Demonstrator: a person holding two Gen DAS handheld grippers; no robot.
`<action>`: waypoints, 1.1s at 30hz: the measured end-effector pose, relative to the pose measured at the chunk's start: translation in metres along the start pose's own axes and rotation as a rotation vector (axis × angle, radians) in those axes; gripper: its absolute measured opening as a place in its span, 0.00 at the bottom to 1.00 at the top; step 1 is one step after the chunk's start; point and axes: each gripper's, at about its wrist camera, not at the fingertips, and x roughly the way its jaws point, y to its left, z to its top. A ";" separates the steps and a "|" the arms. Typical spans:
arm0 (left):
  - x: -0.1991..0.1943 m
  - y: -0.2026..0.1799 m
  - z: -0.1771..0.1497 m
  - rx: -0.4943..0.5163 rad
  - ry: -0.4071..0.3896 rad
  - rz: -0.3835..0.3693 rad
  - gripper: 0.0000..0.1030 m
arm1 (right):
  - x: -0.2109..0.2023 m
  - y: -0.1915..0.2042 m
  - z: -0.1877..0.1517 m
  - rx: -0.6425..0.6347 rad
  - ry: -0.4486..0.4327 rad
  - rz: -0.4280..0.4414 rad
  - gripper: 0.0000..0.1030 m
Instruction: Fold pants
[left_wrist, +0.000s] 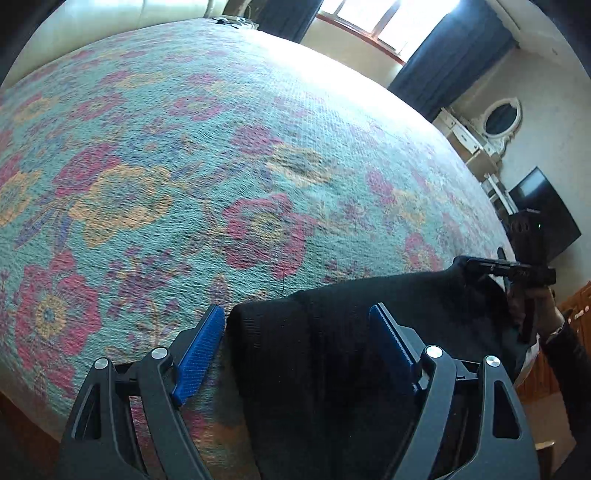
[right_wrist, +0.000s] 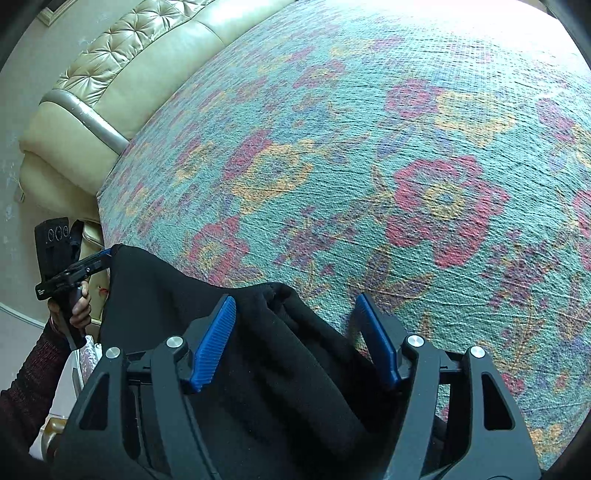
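Observation:
Black pants (left_wrist: 332, 332) lie at the near edge of a bed with a teal floral cover (left_wrist: 221, 166). My left gripper (left_wrist: 299, 325) is open, its blue pads (left_wrist: 201, 354) astride one end of the pants' edge. My right gripper (right_wrist: 295, 317) is open too, its blue pads (right_wrist: 216, 343) astride the other bunched end of the pants (right_wrist: 258, 362). Each gripper shows in the other's view: the right one (left_wrist: 517, 271) at the far right end of the cloth, the left one (right_wrist: 70, 273) at the far left end. Whether those tips touch the cloth is unclear.
A cream tufted headboard (right_wrist: 122, 62) runs along the bed's far left side. A window with dark curtains (left_wrist: 369, 26), a white dresser with an oval mirror (left_wrist: 498, 122) and a dark screen (left_wrist: 546, 210) stand beyond the bed. The cover (right_wrist: 406, 147) stretches ahead.

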 end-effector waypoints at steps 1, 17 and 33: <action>0.008 -0.002 -0.005 0.046 0.028 0.034 0.77 | 0.000 0.000 0.000 -0.016 0.009 0.014 0.59; 0.015 -0.005 0.020 0.115 -0.048 0.397 0.31 | -0.007 0.061 0.022 -0.278 -0.092 -0.198 0.07; -0.047 0.010 -0.020 -0.094 -0.177 0.350 0.54 | -0.142 -0.051 -0.040 0.143 -0.314 -0.479 0.69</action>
